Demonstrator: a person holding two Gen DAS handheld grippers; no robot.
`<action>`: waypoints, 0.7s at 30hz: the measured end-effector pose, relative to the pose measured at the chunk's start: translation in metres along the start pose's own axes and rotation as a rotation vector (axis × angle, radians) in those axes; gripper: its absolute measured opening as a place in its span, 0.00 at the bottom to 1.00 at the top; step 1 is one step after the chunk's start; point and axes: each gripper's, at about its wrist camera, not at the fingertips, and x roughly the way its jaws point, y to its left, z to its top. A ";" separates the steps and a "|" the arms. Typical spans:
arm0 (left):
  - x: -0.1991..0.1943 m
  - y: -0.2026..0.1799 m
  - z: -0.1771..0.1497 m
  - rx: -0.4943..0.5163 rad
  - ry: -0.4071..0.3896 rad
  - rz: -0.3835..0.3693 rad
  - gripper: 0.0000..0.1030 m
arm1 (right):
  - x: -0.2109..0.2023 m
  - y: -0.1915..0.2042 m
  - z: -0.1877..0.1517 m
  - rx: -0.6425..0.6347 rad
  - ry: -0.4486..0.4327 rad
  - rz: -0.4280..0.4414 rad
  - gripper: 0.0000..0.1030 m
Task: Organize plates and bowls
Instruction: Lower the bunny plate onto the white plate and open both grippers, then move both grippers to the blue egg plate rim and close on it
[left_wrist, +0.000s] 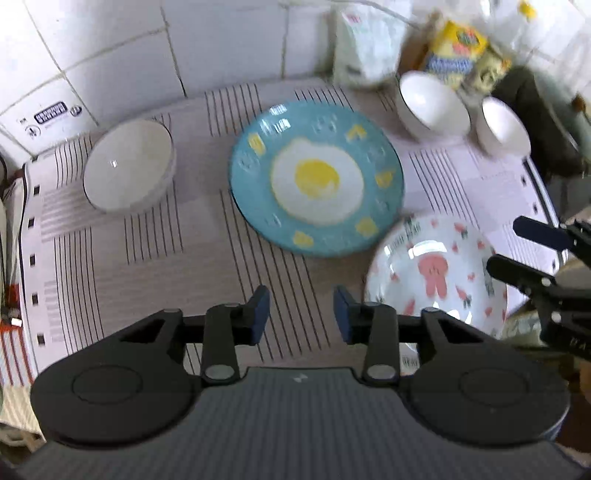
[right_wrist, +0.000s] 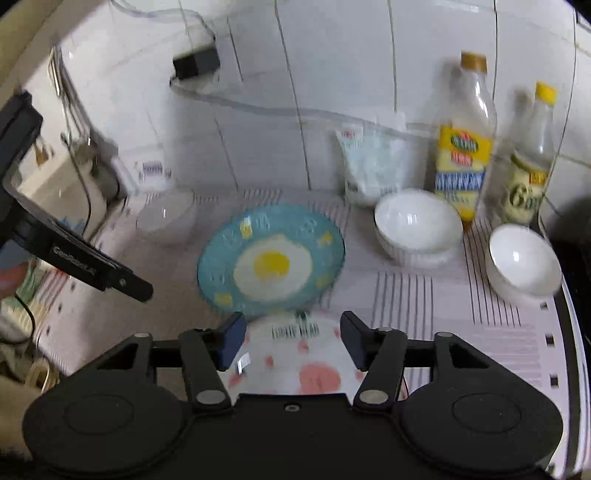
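- The left tool (left_wrist: 302, 314) hangs over bare striped mat on the worktop (left_wrist: 147, 266), fingers parted, grasping nothing.
- The right tool (right_wrist: 293, 338) is also released and empty; it hovers over the near rim of the pink-patterned plate (right_wrist: 295, 365), probably lined up to pick that plate first.
- The blue egg plate (left_wrist: 316, 177) lies flat mid-mat, its near-right edge just beside or slightly overlapping the pink-patterned plate; which lies on top cannot be told.
- A shallow white bowl (left_wrist: 127, 166) sits apart at the left, near the tiled wall.
- Two deeper white bowls (right_wrist: 417, 225) and (right_wrist: 522, 260) stand side by side at the right, in front of the bottles (right_wrist: 463, 147).
- Nothing is stacked yet, so sorting seems barely begun; like pieces look meant to nest together.
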 end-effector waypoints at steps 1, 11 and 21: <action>0.003 0.004 0.004 0.003 -0.016 0.016 0.40 | 0.004 0.003 0.001 0.000 -0.049 -0.011 0.72; 0.074 0.050 0.030 -0.043 -0.148 0.053 0.66 | 0.096 -0.012 0.008 0.157 -0.017 -0.033 0.83; 0.113 0.060 0.055 -0.112 -0.067 -0.022 0.74 | 0.153 -0.059 0.002 0.531 0.105 0.058 0.78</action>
